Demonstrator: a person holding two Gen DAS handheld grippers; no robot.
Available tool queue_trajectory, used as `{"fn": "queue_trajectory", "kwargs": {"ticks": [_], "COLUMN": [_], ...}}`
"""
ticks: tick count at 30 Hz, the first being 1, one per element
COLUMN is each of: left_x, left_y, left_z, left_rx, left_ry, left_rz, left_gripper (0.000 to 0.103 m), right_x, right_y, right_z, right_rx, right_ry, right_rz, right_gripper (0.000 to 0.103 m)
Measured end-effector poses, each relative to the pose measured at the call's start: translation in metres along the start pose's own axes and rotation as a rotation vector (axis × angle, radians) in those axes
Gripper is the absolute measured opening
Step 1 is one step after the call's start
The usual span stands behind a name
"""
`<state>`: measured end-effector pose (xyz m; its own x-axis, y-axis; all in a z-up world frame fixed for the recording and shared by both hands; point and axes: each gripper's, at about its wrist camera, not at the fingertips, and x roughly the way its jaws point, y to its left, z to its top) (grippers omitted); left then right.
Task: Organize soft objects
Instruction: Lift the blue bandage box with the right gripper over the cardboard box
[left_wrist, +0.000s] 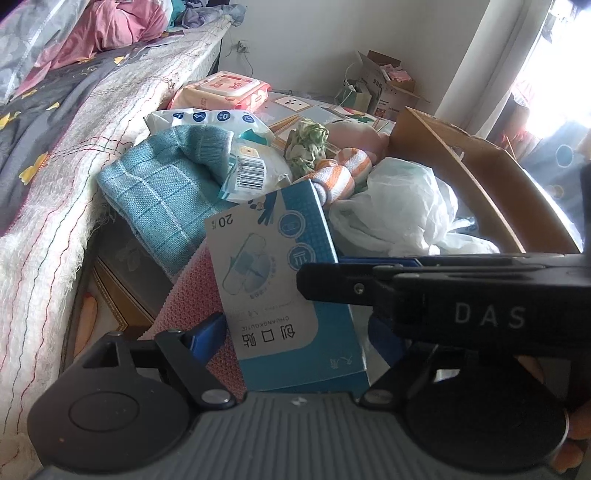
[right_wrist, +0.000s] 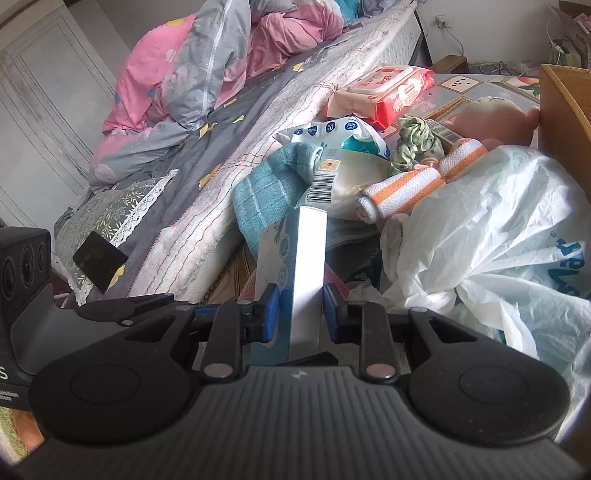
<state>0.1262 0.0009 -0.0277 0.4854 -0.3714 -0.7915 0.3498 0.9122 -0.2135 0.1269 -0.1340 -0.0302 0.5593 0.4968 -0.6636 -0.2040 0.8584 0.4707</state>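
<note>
The right gripper (right_wrist: 300, 314) pinched the thin edges of the blue box (right_wrist: 303, 273). The left gripper (left_wrist: 295, 332) was spread wide around the box, just in front of the towel (left_wrist: 162, 199). The box could have slipped and fallen, because the pinch was near its bottom end.

A flat blue-and-white cardboard box (right_wrist: 291, 258) stands before a folded teal checked cloth (right_wrist: 258, 195), a crumpled white plastic bag (right_wrist: 480, 229) to its right.
</note>
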Motion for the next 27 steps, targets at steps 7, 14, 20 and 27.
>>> {"fn": "queue_trajectory", "kwargs": {"ticks": [7, 14, 20, 27], "left_x": [-0.021, -0.063, -0.098, -0.118], "left_y": [0.001, -0.011, -0.036, -0.083], "left_z": [-0.006, -0.010, -0.005, 0.012], "left_rx": [-0.007, 0.013, 0.046, 0.132], "left_ry": [-0.041, -0.116, -0.197, -0.266], "left_rz": [0.023, 0.068, 0.112, 0.101], "left_gripper": [0.080, 0.080, 0.078, 0.076], "right_x": [-0.009, -0.038, -0.076, -0.134], "right_y": [0.000, 0.019, 0.029, 0.020], "right_z": [-0.002, -0.004, -0.004, -0.002], "right_rx": [0.038, 0.006, -0.008, -0.013], "right_ry": [-0.026, -0.084, -0.162, -0.275], "right_rz": [0.081, 0.148, 0.204, 0.221], "right_gripper": [0.021, 0.021, 0.021, 0.020]}}
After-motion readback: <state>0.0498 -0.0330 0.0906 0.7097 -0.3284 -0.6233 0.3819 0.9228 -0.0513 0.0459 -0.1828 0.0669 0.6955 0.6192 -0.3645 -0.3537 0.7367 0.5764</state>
